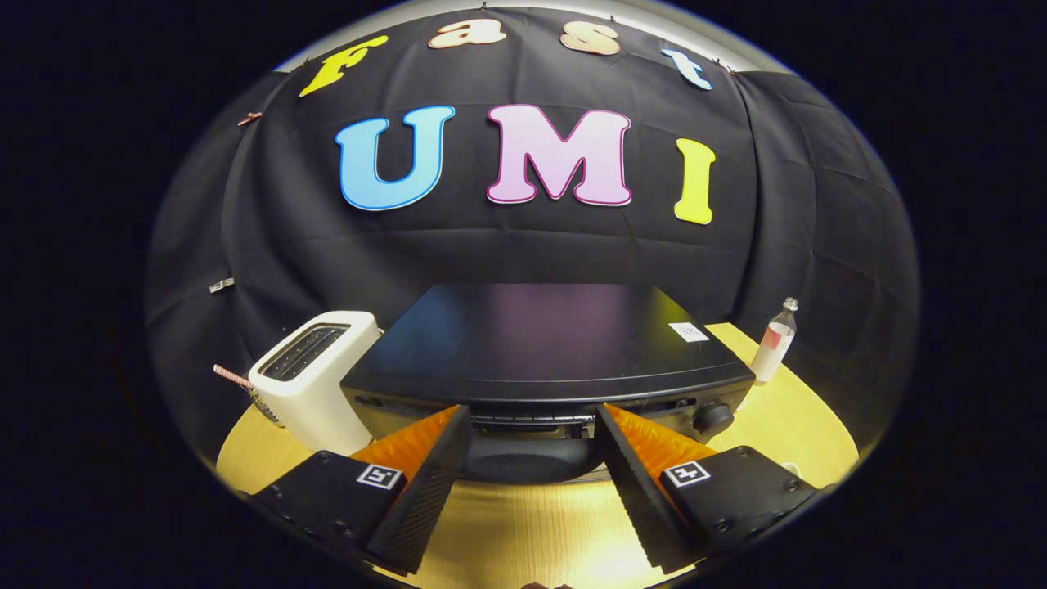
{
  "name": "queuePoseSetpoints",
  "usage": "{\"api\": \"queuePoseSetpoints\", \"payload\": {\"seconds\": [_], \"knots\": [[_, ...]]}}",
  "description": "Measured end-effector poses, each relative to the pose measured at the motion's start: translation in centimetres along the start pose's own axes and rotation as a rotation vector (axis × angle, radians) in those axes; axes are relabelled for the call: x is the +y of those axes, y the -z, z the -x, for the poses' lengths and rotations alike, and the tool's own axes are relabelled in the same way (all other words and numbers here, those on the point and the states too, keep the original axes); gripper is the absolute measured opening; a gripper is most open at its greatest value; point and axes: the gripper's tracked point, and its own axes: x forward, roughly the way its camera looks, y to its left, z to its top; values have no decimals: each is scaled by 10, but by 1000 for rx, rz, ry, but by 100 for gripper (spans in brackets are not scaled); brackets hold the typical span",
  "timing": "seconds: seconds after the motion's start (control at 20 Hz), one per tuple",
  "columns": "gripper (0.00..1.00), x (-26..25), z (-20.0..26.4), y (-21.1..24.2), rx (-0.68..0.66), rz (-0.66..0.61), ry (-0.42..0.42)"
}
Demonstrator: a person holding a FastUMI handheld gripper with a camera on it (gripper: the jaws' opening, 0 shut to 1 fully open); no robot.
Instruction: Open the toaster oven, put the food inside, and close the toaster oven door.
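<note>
No readable writing: 1 small white sticker (688, 331) on the toaster oven (540, 348) top near its right rear corner, print too small to make out; the bottle's label likewise unreadable. Counts: 1 toaster oven, 1 slot toaster (315, 378), 1 bottle (775, 342), 1 knob (712, 417) seen at oven's front right. Toaster oven is a black box w/ flat, glossy top, sitting on the light wood-grain tabletop (523, 523) just ahead of the fingers, against the black cloth wall; its front face is mostly hidden below the top edge, a dark rounded part showing between the fingers, door state can't tell. Slot toaster: white, rounded, smooth, 2 long slots on top, touching or just beside oven's left side. Bottle: clear plastic, slim, upright, grey cap, near oven's right rear corner. Gripper (532, 425) fingers spread wide, holding nothing, ridged inner faces, tips close to the oven front, contact unclear.
</note>
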Motion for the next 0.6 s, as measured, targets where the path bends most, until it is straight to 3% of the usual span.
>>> {"api": "queuePoseSetpoints", "payload": {"seconds": [0.35, 0.6], "knots": [[99, -1, 46, 59, 111, -40, -42], [98, -2, 65, 106, 183, -2, -59]]}}
